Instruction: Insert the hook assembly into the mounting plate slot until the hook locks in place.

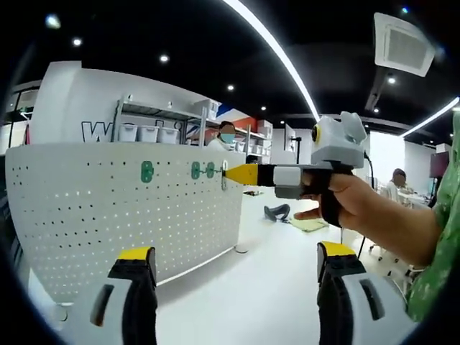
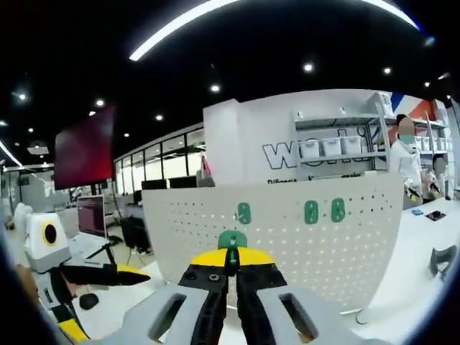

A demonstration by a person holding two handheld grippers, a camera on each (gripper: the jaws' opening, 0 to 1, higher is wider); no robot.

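Note:
A white perforated mounting plate (image 1: 108,208) stands upright with three green hooks (image 1: 195,170) fixed in its upper rows. In the left gripper view my left gripper (image 1: 237,262) is open and holds nothing, well short of the plate. My right gripper (image 1: 228,174), held by a hand, reaches in from the right with its yellow tips at the plate's right end. In the right gripper view my right gripper (image 2: 231,259) is shut on a green hook (image 2: 232,240) in front of the plate (image 2: 287,244). Three mounted hooks (image 2: 310,211) show above it. A finger (image 2: 108,273) of the left gripper shows at lower left.
Behind the plate stands a white wall with shelves of white bins (image 1: 147,133). People stand at the back right (image 2: 406,154). A dark red screen (image 2: 85,154) and desks with monitors (image 2: 92,215) lie to the left. A white floor (image 1: 287,251) spreads right of the plate.

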